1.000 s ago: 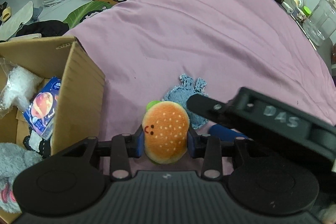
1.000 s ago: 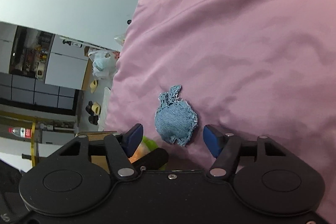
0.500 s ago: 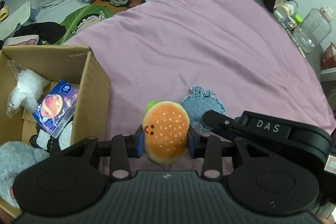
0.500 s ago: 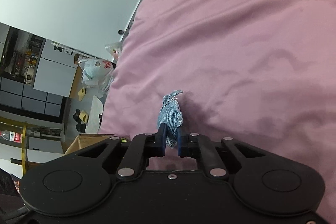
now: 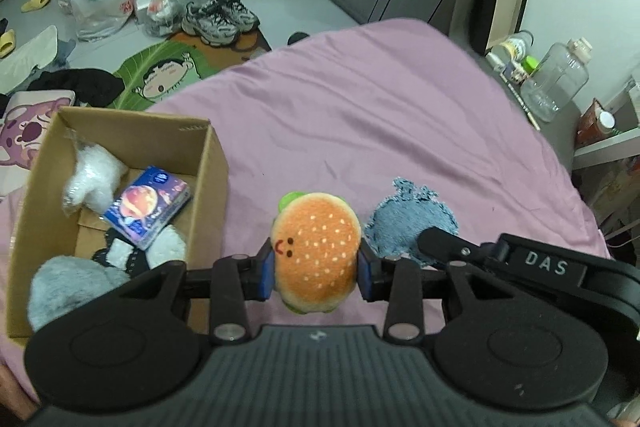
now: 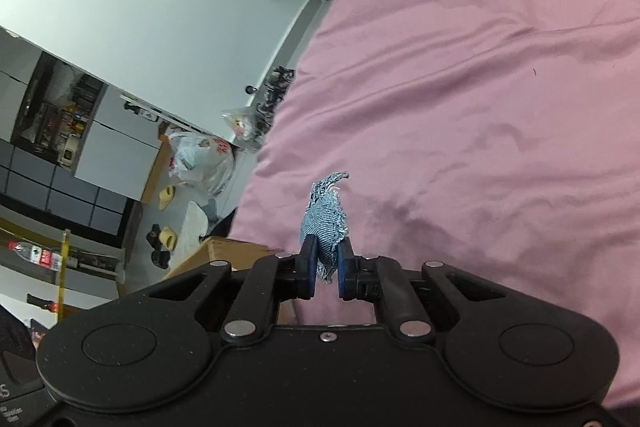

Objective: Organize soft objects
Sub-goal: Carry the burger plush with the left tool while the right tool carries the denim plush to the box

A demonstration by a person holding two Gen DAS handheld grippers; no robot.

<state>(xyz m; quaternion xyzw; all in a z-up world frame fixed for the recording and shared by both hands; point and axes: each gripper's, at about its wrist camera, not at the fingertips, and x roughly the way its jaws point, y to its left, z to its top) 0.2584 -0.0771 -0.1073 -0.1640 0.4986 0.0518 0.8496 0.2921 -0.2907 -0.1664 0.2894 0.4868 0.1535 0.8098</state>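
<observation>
Both tools are loaded: the left gripper [image 5: 316,267] pinches the burger plush [image 5: 316,251] just right of the cardboard box [image 5: 208,163], likely to drop it in. The right gripper [image 6: 324,267] squeezes the denim patch [image 6: 325,223]. A second ago its fingers were spread around the patch lying flat on the pink bedspread [image 6: 480,107]; now it hangs lifted.

Left claw [image 5: 316,267]: matte black body, ribbed centre panel with a small pale logo, a round disc moulded on each side. Angular black link arms on silver screws. Blue pads [image 5: 265,273] on the fingers.

Right claw [image 6: 325,267]: same black build, faintly speckled surface, silver screws at the link pivots and one at centre. Blue pads [image 6: 308,263]. White "DAS" lettering on its side, left view.
</observation>
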